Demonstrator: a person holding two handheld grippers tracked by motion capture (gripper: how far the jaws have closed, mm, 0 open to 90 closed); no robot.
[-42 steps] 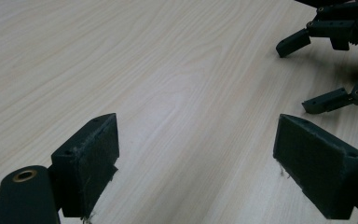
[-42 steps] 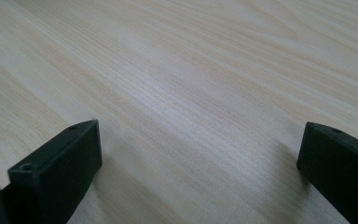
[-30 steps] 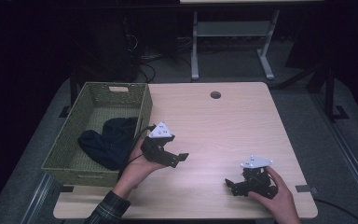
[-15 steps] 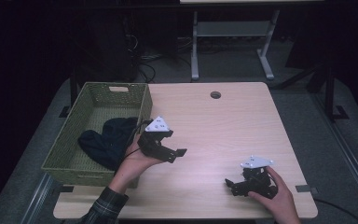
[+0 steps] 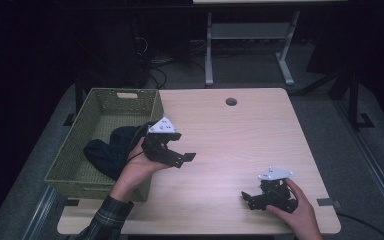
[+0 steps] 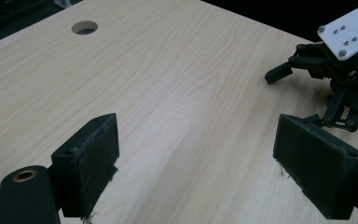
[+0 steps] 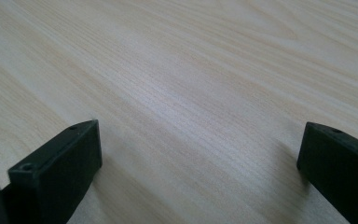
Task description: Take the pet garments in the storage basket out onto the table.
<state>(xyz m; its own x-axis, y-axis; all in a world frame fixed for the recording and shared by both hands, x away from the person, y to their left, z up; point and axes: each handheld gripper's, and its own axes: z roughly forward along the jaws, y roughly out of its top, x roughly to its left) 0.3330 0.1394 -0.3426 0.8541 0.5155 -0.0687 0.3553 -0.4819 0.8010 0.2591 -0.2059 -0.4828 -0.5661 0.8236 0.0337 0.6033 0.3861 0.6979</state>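
Behind left claw (image 5: pixel 187 159), dark cloth (image 5: pixel 111 150), inside basket (image 5: pixel 96 105)

Dim surroundings, table (image 5: pixel 240 145) lit; near jaws perhaps blurred.

The dark blue cloth (image 5: pixel 111 150) in the green woven basket (image 5: pixel 87 125) is partly hidden behind the left hand (image 5: pixel 139 167) and its black left gripper (image 5: pixel 177 156). The basket's near wall hides the floor of the basket behind it. The person's checked sleeve (image 5: pixel 101 222) is cut off by the bottom edge. In the right gripper view, both black jaws run off the bottom edge.
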